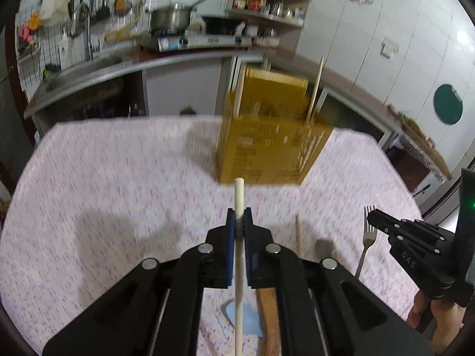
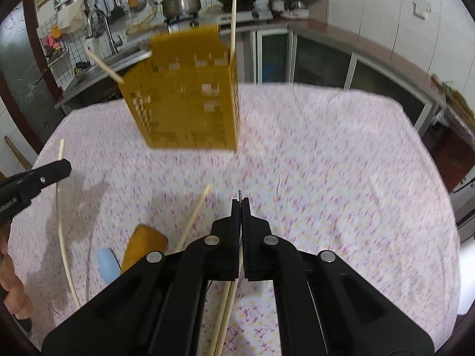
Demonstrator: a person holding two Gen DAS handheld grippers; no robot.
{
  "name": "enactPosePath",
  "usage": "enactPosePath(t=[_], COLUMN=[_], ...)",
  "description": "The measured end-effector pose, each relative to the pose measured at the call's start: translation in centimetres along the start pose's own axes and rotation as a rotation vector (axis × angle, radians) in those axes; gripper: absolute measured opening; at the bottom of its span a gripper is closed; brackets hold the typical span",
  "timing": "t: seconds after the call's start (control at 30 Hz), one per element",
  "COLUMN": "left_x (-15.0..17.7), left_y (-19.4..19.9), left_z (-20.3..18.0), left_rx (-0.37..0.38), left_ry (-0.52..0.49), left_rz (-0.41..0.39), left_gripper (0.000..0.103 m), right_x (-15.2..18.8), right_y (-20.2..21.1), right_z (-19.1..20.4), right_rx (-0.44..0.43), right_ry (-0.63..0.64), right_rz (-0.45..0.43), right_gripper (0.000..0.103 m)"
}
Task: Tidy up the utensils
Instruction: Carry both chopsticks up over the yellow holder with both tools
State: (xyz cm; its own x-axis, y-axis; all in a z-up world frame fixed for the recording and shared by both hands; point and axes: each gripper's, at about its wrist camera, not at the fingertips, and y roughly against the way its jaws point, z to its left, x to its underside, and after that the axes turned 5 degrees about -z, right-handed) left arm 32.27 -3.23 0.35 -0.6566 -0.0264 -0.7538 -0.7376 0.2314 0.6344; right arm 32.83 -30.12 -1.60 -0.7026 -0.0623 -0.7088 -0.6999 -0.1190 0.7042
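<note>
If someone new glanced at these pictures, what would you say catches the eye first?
The yellow perforated utensil holder stands out mid-table on the floral tablecloth, two chopsticks already poking out. In front, the left gripper is clamped on a pale chopstick, while the right gripper pinches a fork beside it.

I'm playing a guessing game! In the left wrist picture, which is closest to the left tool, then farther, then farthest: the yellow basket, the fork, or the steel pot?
From the left tool, which grips a pale chopstick:
1. Fork: nearest, just to the right, held in the right tool.
2. Yellow basket: straight ahead, mid-table.
3. Steel pot: farthest, on the stove at the back counter.
</note>
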Motion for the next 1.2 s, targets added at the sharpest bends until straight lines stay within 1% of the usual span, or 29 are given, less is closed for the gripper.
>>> enactPosePath(t=[0.2, 0.3, 0.37, 0.47, 0.67, 0.77, 0.83, 1.0, 1.2], left_x=[-2.9, -4.0, -4.7, -5.6, -7.8, -9.2, -10.3, -13.1, -16.3], left_y=[2.4, 3.4, 3.5, 3.8, 4.3, 4.4, 4.5, 4.4, 3.7], left_z=[-0.6, -0.7, -1.0, -1.5, -1.7, -1.9, -2.1, -3.2, -3.8], left_rx=[0.027, 0.033, 0.034, 0.044, 0.052, 0.056, 0.068, 0.06, 0.054], left_ry=[-0.009, -0.021, -0.025, -0.03, -0.034, -0.027, -0.024, -0.058, -0.075], left_rz=[-0.098, -0.126, -0.138, -0.154, -0.227, -0.259, -0.292, -0.367, -0.431], left_gripper=[0.006, 0.006, 0.006, 0.006, 0.006, 0.006, 0.006, 0.006, 0.006], right_x=[-2.9, -3.8, -4.3, -5.2, -6.5, -7.7, -8.9, -12.2, -16.4], right_y=[2.8, 4.0, 4.5, 4.8, 4.8, 4.8, 5.1, 5.6, 5.5], right_z=[0.1, 0.2, 0.1, 0.0, -0.4, -0.5, -0.4, -0.2, 0.1], right_rx=[0.045, 0.072, 0.071, 0.067, 0.069, 0.078, 0.09, 0.103, 0.121], right_ry=[0.047, 0.079, 0.089, 0.094, 0.101, 0.111, 0.121, 0.144, 0.169], right_rz=[-0.144, -0.216, -0.243, -0.273, -0.312, -0.333, -0.359, -0.406, -0.455], right_gripper=[0.002, 0.002, 0.002, 0.002, 0.002, 0.002, 0.002, 0.002, 0.002])
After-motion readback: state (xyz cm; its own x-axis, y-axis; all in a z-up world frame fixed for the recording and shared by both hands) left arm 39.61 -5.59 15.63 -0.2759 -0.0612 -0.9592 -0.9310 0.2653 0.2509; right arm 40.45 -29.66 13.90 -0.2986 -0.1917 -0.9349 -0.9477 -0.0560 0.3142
